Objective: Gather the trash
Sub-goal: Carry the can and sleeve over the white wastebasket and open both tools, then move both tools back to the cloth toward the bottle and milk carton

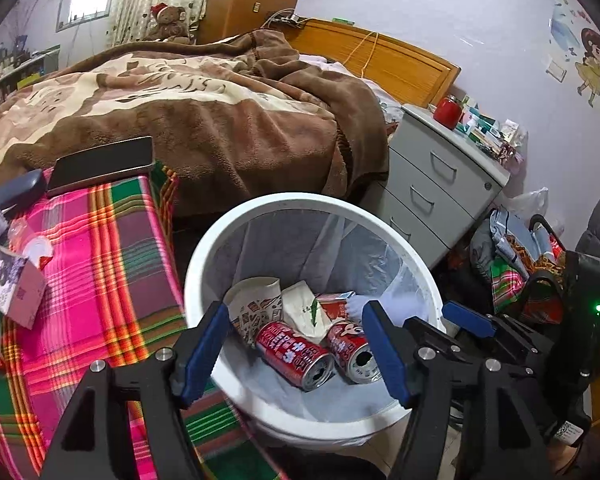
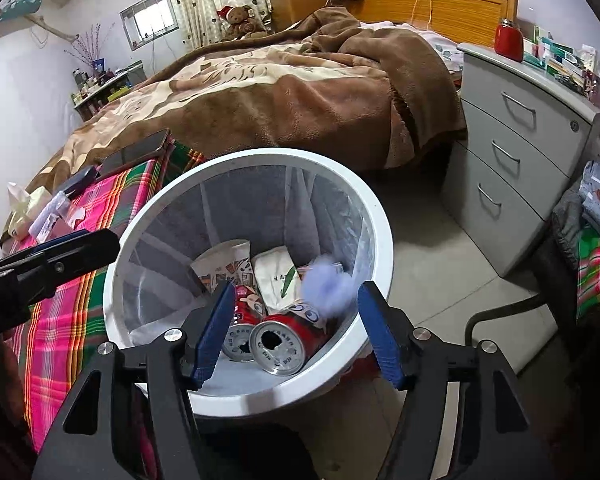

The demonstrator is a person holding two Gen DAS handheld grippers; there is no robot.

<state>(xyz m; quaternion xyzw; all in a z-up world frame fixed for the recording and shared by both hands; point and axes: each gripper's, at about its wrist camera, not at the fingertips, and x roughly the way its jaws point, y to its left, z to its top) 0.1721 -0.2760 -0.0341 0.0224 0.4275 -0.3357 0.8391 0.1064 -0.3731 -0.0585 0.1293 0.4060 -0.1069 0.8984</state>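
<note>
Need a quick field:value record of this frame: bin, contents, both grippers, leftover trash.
bin: white, lined with a clear bag
contents: two red cans, paper cup, white packet, blurred pale wad
left gripper: open, empty, above the bin
right gripper: open, empty, above the bin
leftover: small carton and wrappers on the plaid cloth

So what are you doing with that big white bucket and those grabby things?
Someone is tidying up trash with a gripper in each hand. Both the left gripper and the right gripper hang open and empty over the white trash bin. Inside it lie two red cans, a paper cup and some wrappers. A blurry pale blue scrap is at the bin's mouth, apparently dropping in. More bits, like a small box, sit on the striped cloth beside the bin.
</note>
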